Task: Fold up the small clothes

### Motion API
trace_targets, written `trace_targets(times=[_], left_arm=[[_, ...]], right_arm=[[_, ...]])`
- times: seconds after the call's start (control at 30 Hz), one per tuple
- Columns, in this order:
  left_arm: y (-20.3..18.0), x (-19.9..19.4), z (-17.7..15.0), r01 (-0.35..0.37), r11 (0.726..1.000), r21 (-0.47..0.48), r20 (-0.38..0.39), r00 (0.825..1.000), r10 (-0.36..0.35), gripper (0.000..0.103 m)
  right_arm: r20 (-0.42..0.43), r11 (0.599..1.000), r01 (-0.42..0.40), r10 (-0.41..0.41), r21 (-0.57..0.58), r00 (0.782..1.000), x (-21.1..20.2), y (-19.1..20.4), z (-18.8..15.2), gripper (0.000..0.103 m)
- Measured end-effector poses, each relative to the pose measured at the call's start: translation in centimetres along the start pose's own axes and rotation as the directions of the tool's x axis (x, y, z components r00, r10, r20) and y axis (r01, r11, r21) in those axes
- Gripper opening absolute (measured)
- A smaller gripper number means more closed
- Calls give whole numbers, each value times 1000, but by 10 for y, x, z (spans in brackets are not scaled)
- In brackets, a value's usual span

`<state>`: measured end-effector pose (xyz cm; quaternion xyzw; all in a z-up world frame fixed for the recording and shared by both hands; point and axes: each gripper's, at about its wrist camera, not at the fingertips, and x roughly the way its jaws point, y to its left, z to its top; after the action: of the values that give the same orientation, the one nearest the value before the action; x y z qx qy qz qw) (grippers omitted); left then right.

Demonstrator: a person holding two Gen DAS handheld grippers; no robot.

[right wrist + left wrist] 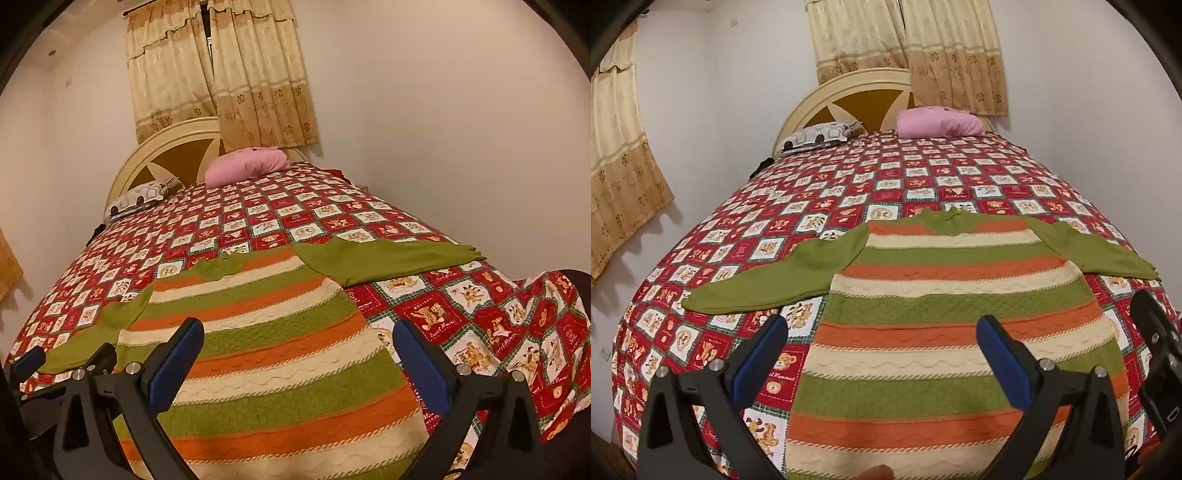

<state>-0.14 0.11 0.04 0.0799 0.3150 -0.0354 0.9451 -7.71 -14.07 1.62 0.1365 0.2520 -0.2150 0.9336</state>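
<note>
A small knitted sweater (945, 317) with green, orange and cream stripes lies flat on the bed, neck toward the headboard. Its two green sleeves (757, 284) are spread out to both sides. It also shows in the right wrist view (280, 354). My left gripper (882, 328) is open and empty, above the sweater's lower left part. My right gripper (299, 332) is open and empty, above the sweater's lower right edge. The right gripper's body shows at the right rim of the left wrist view (1156, 350).
The bed has a red patchwork quilt (849, 192) with teddy bear squares. A pink pillow (938, 122) and a patterned pillow (816, 136) lie by the cream headboard (857, 85). The quilt drops over the bed's right edge (554, 332). Walls and curtains stand around.
</note>
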Motion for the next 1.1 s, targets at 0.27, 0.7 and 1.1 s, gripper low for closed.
trace_targets(times=[0.27, 0.7, 1.1], left_arm=[[-11, 0, -3, 25, 1000, -1, -23, 999, -25, 103], [-2, 11, -6, 46, 999, -23, -46, 998, -47, 103], [-3, 12, -10, 50, 999, -21, -50, 997, -51, 103]], right_arm=[[-5, 1000, 6, -7, -3, 1000, 3, 1, -2, 102], [-22, 999, 34, -35, -33, 999, 7, 3, -6, 102], [-27, 998, 42, -43, -39, 999, 9, 4, -6, 102]])
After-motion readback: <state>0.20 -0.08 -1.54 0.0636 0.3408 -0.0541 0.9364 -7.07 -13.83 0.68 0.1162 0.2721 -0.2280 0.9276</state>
